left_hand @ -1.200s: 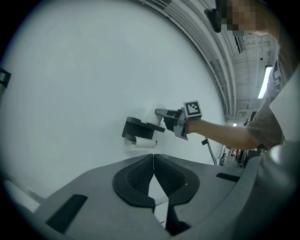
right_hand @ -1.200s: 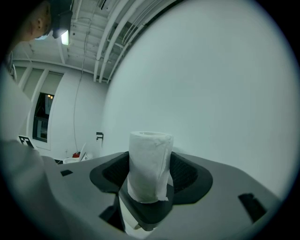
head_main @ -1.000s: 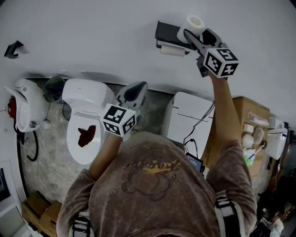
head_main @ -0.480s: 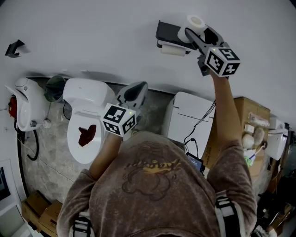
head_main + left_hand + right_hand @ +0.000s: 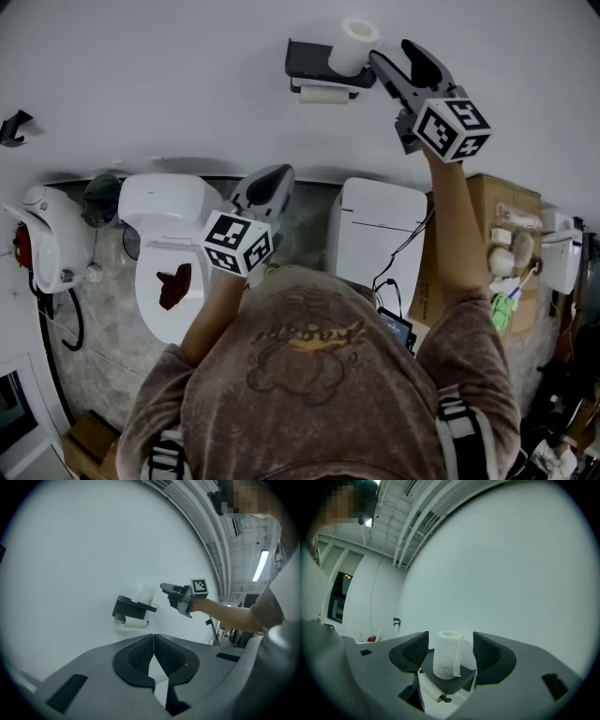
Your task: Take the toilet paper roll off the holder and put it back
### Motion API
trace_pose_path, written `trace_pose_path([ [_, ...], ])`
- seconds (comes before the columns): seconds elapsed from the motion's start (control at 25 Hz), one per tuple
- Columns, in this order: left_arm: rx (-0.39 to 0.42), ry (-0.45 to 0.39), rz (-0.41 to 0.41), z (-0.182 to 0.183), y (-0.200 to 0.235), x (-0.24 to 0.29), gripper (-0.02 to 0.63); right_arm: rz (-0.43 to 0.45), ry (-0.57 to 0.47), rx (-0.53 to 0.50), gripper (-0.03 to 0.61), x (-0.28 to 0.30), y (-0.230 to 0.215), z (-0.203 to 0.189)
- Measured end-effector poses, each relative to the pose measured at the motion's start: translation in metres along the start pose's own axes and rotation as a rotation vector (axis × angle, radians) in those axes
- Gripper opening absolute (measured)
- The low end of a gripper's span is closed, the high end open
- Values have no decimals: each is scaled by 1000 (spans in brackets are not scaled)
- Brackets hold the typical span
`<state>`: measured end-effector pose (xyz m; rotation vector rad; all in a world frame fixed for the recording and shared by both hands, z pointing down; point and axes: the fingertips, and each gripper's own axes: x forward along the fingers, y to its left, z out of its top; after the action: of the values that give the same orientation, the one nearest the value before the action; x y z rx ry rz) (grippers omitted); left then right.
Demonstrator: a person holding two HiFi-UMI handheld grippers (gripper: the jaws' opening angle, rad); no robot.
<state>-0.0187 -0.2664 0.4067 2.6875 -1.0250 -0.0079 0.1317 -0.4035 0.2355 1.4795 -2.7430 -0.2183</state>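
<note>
Toilet paper roll (image 5: 357, 45): stands on end on the flat top of the wall holder (image 5: 307, 58), its long axis upright, the core hole facing up
Second roll (image 5: 323, 94): hangs lying level under that same shelf, untouched
Roll to tool: the roll lies straight ahead of the right gripper (image 5: 392, 53), in line with the gap between its jaws; in the right gripper view a gap shows on each side of it
Right gripper: jaws spread wide and pressing on nothing, pointing level at the wall
Left gripper (image 5: 153, 639): jaws together with nothing in them, held low in front of the body, well apart from the holder
Nearer hand: the right by far, so the pick-up looks to be its job
Coming move: likely forward until the pads flank the roll, then close across its width
Since a second ago: the roll sat deeper between the right jaws; now it is about at their tips, the gripper having drawn back and risen a little
</note>
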Motion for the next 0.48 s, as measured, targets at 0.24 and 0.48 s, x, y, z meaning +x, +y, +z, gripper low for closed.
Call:
trace_pose_path([
  [0.24, 7, 19, -71, -4, -22, 13, 20, -65, -23, 34, 275, -53, 3, -1],
  [0.48, 11, 36, -125, -8, -39, 22, 20, -142, -18, 49, 264, -104, 4, -14],
])
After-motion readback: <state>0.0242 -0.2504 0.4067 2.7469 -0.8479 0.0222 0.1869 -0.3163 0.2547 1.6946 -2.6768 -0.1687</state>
